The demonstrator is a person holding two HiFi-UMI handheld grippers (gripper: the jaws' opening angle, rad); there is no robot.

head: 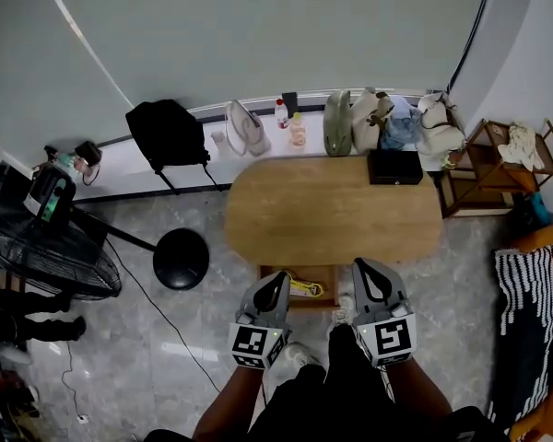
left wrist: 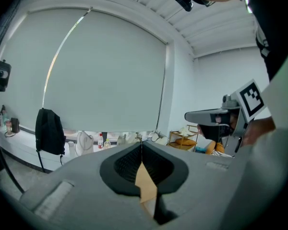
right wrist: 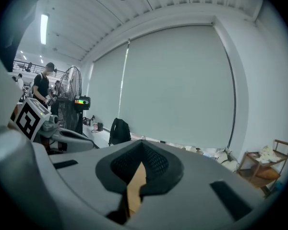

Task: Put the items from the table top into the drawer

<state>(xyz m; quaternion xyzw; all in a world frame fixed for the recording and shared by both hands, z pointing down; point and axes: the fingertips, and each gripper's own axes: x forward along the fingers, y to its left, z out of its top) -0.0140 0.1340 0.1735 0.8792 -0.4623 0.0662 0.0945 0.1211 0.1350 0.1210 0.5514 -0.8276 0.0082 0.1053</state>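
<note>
Drawer (head: 324,274) open under near edge of surface (head: 332,210), yellow item (head: 304,288) inside | black box (head: 394,167) at surface's far right end, seemingly last to go | left claw (head: 278,279), right claw (head: 361,265) both pinched shut, empty, above drawer | step: between items | next: reach across, open wide for box

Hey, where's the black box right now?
In the head view, the black box sits on the far right corner of the wooden table, close to the white bag behind it.
</note>
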